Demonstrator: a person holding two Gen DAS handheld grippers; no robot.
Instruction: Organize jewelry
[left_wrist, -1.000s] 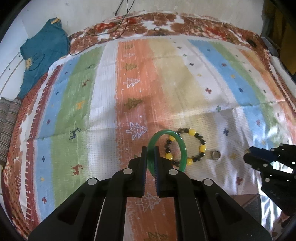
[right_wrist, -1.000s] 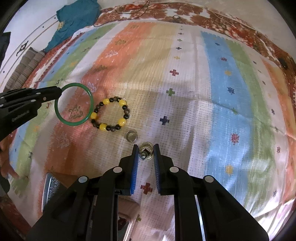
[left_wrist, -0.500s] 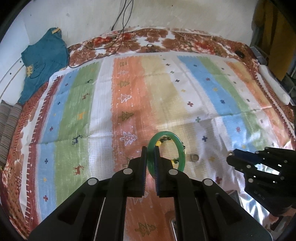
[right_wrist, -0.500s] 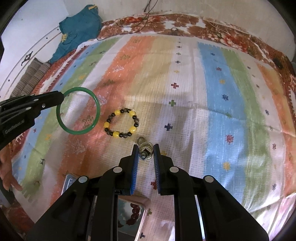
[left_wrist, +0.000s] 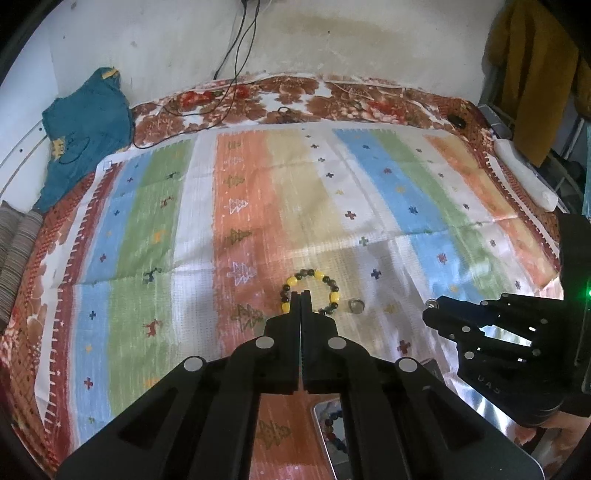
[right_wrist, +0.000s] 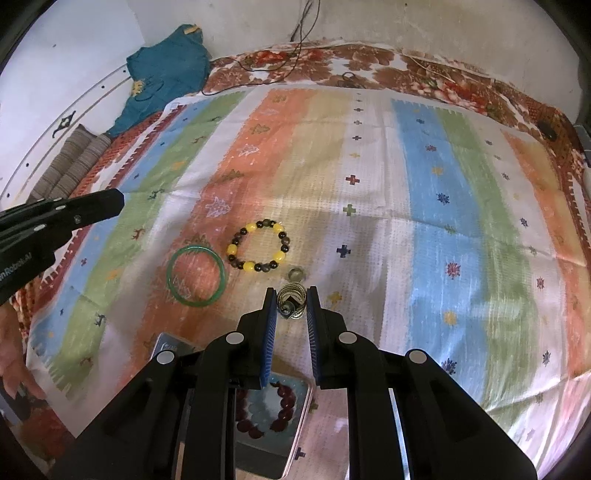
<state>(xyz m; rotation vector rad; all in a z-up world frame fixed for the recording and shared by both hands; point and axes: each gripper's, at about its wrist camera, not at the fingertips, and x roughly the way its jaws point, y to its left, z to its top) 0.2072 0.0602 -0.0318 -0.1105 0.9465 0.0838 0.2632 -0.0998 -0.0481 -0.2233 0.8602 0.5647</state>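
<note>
My left gripper (left_wrist: 300, 295) is shut and empty, raised above the striped cloth. The green bangle (right_wrist: 195, 275) lies flat on the cloth, seen only in the right wrist view, left of the yellow-and-dark bead bracelet (right_wrist: 258, 245), which also shows in the left wrist view (left_wrist: 312, 291). A small ring (right_wrist: 296, 273) lies just right of the bracelet. My right gripper (right_wrist: 291, 301) is shut on a coiled metal jewelry piece (right_wrist: 291, 302) and holds it above the cloth. A metal tin (right_wrist: 273, 413) with a dark red bead bracelet sits below it.
The striped cloth (right_wrist: 424, 206) covers a bed. A teal garment (left_wrist: 85, 129) and cables (left_wrist: 229, 74) lie at the far edge by the wall. A folded grey blanket (right_wrist: 70, 166) lies at the left edge. A white object (left_wrist: 524, 173) rests at the right edge.
The left gripper let go of the green bangle, which now lies on the cloth, and its jaws closed empty. Both grippers rose. The right gripper kept its coiled piece.
</note>
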